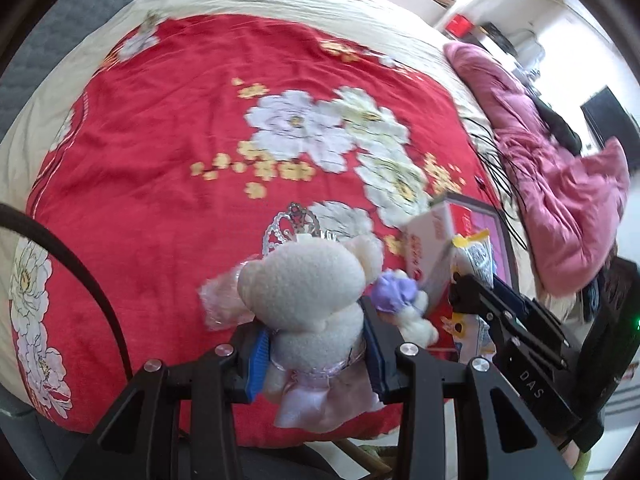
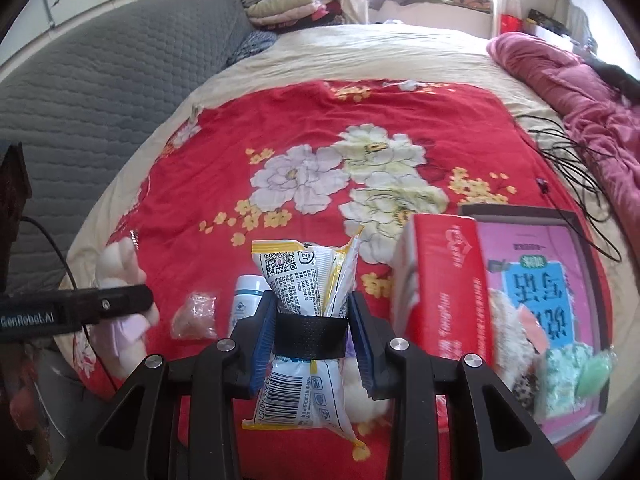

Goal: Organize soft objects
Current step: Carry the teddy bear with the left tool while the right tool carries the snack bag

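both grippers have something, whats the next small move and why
Probably carry the white plush bear, pinched in the left gripper, toward the pink-lined box, where other soft things already lie. The right gripper holds the snack packet beside the tilted red carton, so approach clear of both.

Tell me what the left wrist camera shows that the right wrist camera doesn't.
Only the left wrist view: a silver tiara behind the white plush bear gripped in the left claw, and a small bear with a purple flower. Only the right wrist view: a white bottle and grey headboard. Both: the red floral blanket, red box, pink quilt, and the snack packet in the right claw.
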